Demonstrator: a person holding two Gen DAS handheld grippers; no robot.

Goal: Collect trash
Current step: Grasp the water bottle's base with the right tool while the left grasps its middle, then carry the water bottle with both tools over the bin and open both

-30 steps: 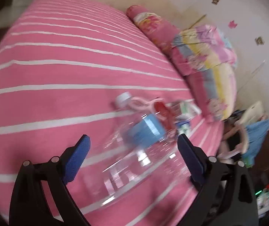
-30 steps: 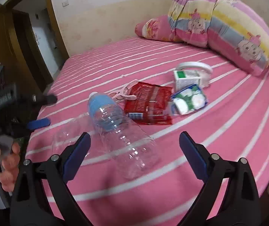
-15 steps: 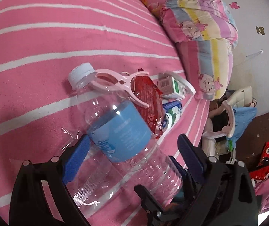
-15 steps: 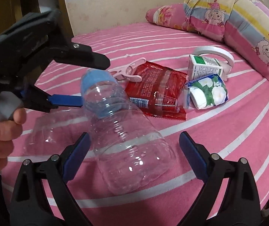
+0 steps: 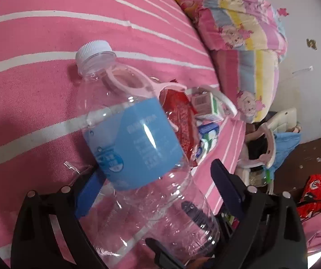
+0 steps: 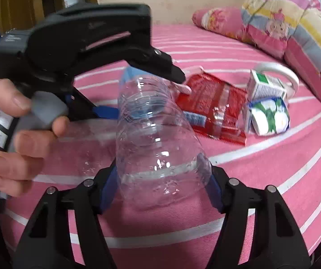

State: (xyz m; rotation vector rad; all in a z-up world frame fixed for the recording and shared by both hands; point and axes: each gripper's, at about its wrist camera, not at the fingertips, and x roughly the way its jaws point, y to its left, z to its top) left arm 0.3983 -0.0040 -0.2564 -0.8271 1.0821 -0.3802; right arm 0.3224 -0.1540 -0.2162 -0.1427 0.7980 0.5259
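The right gripper [image 6: 161, 188] is clamped on the base of the empty water bottle [image 6: 153, 134] lying on the pink striped bed [image 6: 284, 168], the left gripper [image 5: 158, 190] spread around its middle, so lifting it away looks next, with the red wrapper [image 6: 214, 103] and cartons waiting beyond.

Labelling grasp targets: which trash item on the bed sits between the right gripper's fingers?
The clear plastic bottle. The red wrapper and two small cartons lie farther back on the bed, untouched.
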